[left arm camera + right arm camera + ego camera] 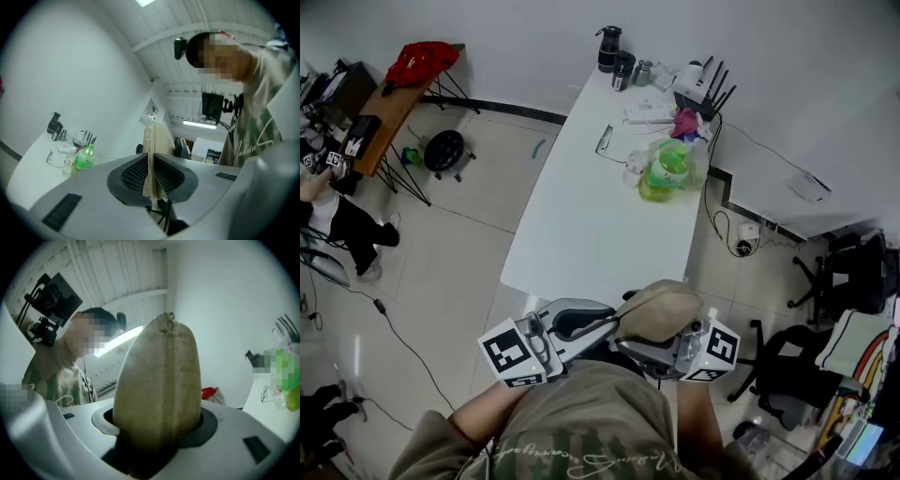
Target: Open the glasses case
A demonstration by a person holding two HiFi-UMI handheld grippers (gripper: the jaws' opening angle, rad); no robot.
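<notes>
The only writing that can be read is on the person's shirt [262,129], where pale cursive lettering crosses the green-patterned chest. In the left gripper view its opening letters read "Madein"; what follows cannot be made out. In the head view the same line of script [581,461] runs along the bottom edge, too small and skewed to spell out.

The cube [514,353] of the left gripper [605,325] and the cube [719,349] of the right gripper [661,343] carry black-and-white square markers, coded patterns only.

Any print on the green bottle [667,169] near the desk's [581,234] far right edge is too small to read.
</notes>
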